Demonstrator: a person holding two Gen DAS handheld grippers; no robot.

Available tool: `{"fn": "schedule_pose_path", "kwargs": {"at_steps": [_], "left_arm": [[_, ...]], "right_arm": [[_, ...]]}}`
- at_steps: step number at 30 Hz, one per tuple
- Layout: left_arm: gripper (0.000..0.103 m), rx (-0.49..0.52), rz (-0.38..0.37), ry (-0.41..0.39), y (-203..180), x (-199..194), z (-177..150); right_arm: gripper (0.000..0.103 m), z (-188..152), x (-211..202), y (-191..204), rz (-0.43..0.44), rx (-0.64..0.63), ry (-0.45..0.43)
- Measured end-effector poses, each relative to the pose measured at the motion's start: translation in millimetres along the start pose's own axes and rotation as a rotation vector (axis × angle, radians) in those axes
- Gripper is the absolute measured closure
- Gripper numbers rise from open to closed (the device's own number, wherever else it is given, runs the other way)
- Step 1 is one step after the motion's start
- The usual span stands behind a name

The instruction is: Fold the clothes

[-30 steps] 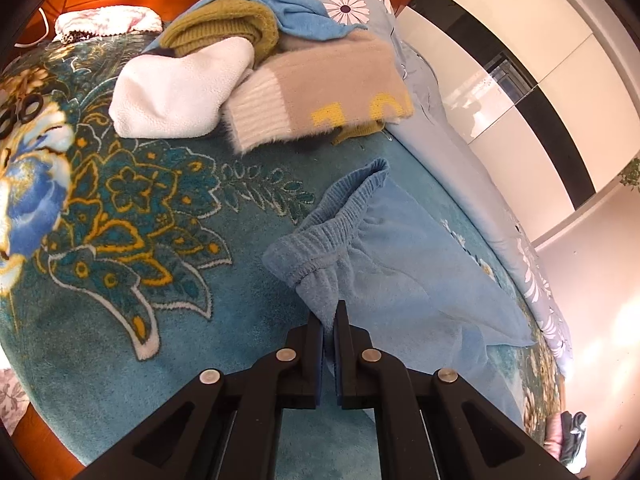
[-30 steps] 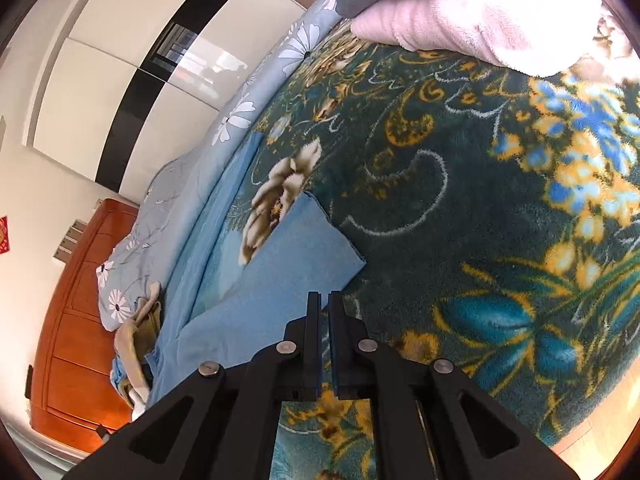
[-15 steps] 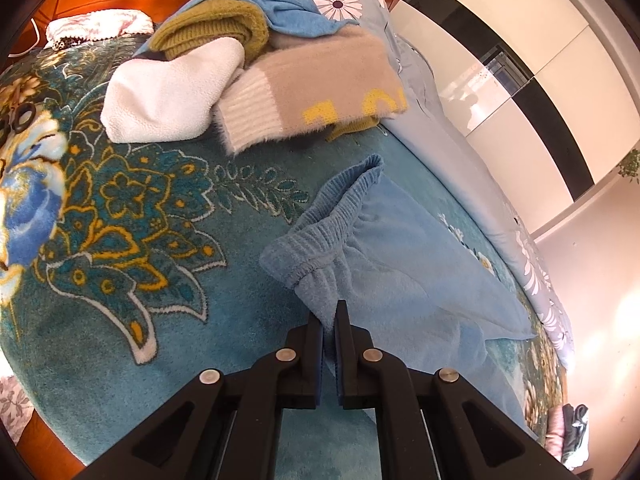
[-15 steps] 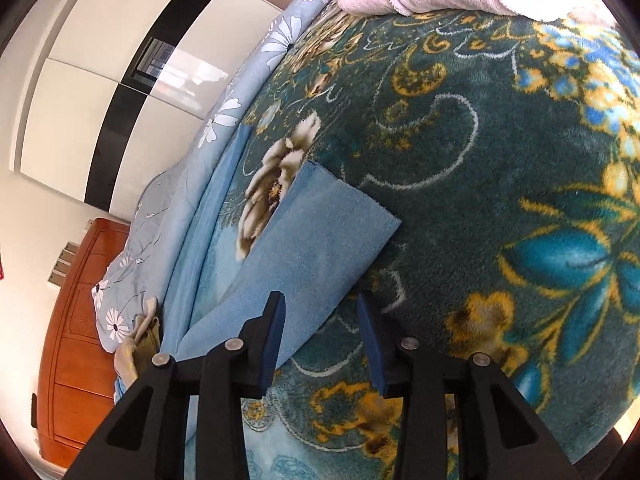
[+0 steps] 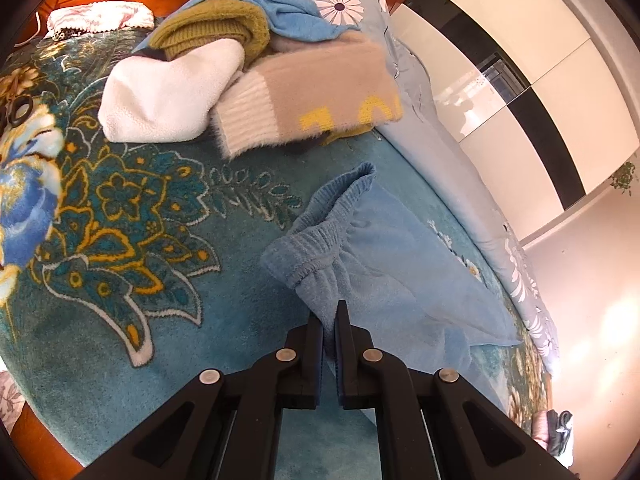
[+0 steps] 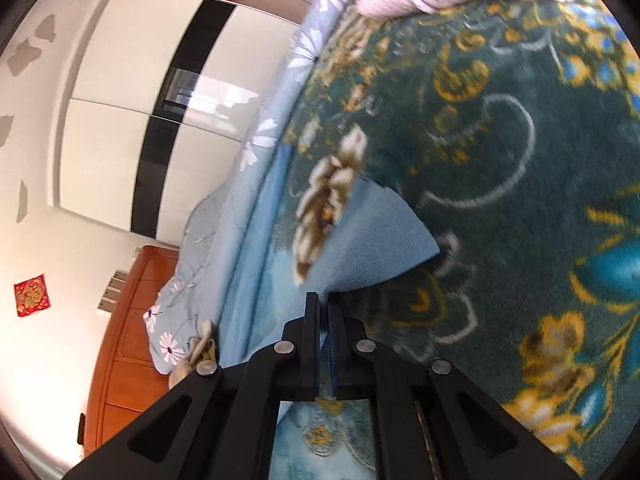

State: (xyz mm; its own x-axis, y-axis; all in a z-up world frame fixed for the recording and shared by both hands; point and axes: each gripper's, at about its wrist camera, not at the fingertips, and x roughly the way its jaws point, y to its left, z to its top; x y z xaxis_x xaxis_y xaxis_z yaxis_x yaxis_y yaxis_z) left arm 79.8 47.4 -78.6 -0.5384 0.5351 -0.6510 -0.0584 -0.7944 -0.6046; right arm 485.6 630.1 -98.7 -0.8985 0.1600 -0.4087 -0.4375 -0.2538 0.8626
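With both grippers clamped on the blue trousers (image 5: 400, 264), the step in hand appears to be the lift that starts a fold. The left gripper (image 5: 329, 312) has its jaws nearly together, pinching the fabric just below the elastic waistband (image 5: 320, 240); the waistband stands slightly raised and bunched, while the rest of the garment lies flat on the floral blanket (image 5: 120, 280). The right gripper (image 6: 323, 300) is likewise closed to a narrow slit, with the edge of the trouser leg (image 6: 380, 240) caught between its jaws near the hem; that view is blurred, so the depth of the bite cannot be judged. A pile of unfolded clothes (image 5: 248, 72) lies near the waistband, apart from the trousers. The next move probably calls for raising both ends together, keeping the cloth taut between the grippers, and carrying one end over the other so that the edges align. Uneven lift would likely skew the fold.
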Motion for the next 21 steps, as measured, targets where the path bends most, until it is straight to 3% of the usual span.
{"fn": "schedule_pose_path", "kwargs": {"at_steps": [5,12,17,21], "left_arm": [[0.098,-0.001,-0.075,-0.014,-26,-6,19],[0.098,-0.037,-0.094,0.005,-59,3,58],[0.098,-0.056,-0.035,-0.008,-75,36,82],[0.098,-0.071,0.031,-0.004,-79,74,100]], "right_arm": [[0.100,29,13,44,0.045,-0.093,-0.015],[0.100,76,69,85,0.021,-0.117,-0.002],[0.100,109,111,113,0.003,-0.131,0.013],[0.100,138,169,131,-0.040,-0.143,0.055]]}}
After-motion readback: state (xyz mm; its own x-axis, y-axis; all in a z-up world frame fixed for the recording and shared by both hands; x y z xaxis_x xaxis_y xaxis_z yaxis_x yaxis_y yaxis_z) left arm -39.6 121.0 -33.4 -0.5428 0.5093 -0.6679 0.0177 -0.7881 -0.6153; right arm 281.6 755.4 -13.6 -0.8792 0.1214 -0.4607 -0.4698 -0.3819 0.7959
